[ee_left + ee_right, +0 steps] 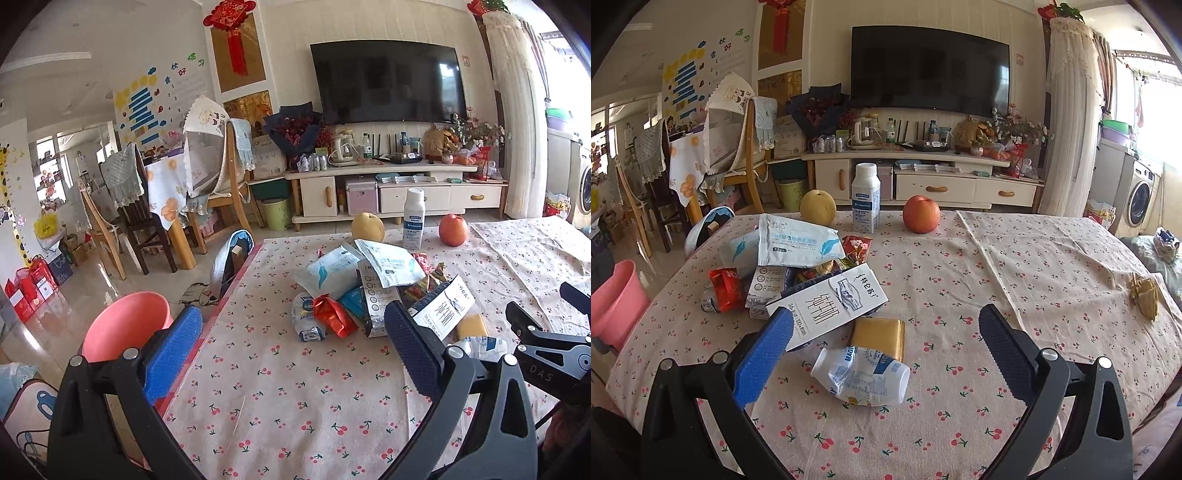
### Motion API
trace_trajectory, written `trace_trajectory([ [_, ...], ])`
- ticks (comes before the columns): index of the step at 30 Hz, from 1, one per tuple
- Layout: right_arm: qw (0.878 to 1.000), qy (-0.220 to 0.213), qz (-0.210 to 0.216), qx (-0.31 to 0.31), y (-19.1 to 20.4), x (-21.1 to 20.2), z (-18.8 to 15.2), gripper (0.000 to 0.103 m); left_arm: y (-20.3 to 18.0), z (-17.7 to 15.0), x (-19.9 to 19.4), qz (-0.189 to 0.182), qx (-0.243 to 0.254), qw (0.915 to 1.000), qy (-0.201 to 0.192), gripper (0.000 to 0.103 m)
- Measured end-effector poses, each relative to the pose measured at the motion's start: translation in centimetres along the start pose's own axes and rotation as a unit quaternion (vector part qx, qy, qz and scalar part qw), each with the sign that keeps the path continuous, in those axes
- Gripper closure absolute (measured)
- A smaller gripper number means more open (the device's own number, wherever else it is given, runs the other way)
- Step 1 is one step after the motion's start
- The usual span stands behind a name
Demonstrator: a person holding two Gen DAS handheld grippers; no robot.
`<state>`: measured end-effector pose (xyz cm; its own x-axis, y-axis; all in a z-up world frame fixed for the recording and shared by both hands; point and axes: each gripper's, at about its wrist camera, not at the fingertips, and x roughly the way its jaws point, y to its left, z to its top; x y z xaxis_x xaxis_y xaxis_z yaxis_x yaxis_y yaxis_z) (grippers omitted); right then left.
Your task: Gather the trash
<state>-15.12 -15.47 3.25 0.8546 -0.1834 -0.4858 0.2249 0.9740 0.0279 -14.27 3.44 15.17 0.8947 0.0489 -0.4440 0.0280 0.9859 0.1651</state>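
A pile of trash lies on the cherry-print tablecloth (960, 424): a white milk carton (831, 306), wet-wipe packs (798, 242), a red wrapper (726, 288), a gold packet (881, 334) and a crushed plastic bottle (862, 376). My right gripper (882, 354) is open and empty, jaws either side of the crushed bottle, just above it. My left gripper (295, 354) is open and empty over bare cloth, short of the pile (354, 288). A pink bin (125, 325) stands on the floor at the table's left edge; it also shows in the right wrist view (617, 302).
A pear (817, 206), a white upright bottle (866, 197) and an apple (921, 214) stand at the table's far edge. A yellowish scrap (1145, 295) lies at the right. Chairs (229, 177), a TV cabinet (388, 188) and a backpack (231, 262) lie beyond.
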Motion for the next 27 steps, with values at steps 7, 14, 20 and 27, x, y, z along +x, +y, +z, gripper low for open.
trace_trajectory([
  [7,0.999,-0.053,-0.007,0.01,-0.5,-2.3,0.4,0.004,0.9,0.4,-1.1,0.002,-0.01,0.9999,-0.011,0.003],
  [14,0.994,-0.104,-0.016,0.011,-1.0,-4.3,0.6,0.004,0.8,0.5,-1.6,-0.002,-0.014,0.9997,-0.018,0.003],
  [20,0.99,-0.138,-0.023,0.011,-1.3,-5.2,0.7,0.004,0.4,0.5,-1.7,-0.005,-0.01,0.9997,-0.019,0.003],
  [27,0.987,-0.159,-0.023,0.006,-1.6,-5.6,0.6,0.004,-0.2,0.4,-1.5,-0.009,-0.007,0.9998,-0.016,0.003],
])
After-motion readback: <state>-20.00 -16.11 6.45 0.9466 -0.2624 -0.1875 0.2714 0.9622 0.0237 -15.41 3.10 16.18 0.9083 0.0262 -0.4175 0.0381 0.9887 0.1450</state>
